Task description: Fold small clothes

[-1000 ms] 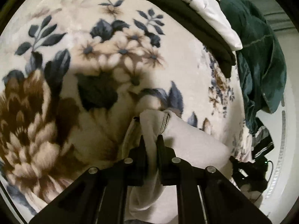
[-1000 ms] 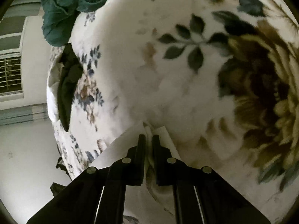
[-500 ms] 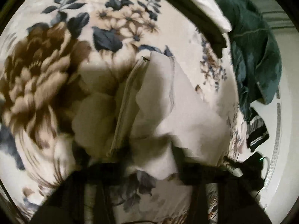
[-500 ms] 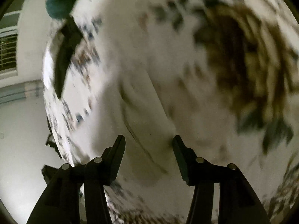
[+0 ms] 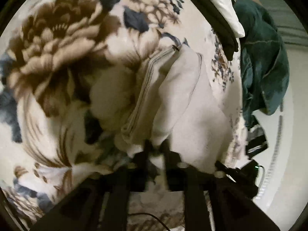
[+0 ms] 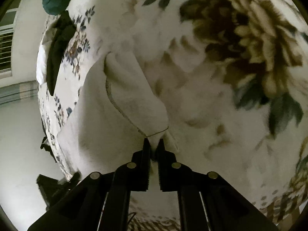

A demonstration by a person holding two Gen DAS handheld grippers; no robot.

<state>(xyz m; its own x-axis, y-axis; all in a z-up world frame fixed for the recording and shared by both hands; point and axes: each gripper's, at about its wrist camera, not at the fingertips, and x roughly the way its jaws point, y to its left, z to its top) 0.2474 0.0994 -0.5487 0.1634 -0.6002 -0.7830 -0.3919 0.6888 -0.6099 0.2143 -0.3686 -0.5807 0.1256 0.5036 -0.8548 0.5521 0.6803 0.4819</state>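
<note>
floral blanket [image 5: 63,44] fills both views, big brown flower at 10 o'clock in left wrist view, at 2 o'clock in right wrist view. teal garment [image 5: 263,61] bunched off the blanket edge at 2–3 o'clock in left view, not yet touched by us as far as we see. dark folded garment [image 5: 217,19] w/ white folded piece [image 5: 223,7] on it at 1 o'clock, looks like finished stack, so some of the job is prob done.

pale garment [image 5: 184,100] lies on blanket centre, running 12 to 6 in left view, partly doubled w/ ribbed band showing on its 9 o'clock side. in right view its stitched hem corner sits at centre.

left gripper [image 5: 156,148] at 6 o'clock: blurred, fingers close together w/ cloth between, we judge it pinching the edge. right gripper [image 6: 153,144] jaws closed on the hem corner. we reckon this piece is mid-fold: more folding & stacking left, then the teal one.
</note>
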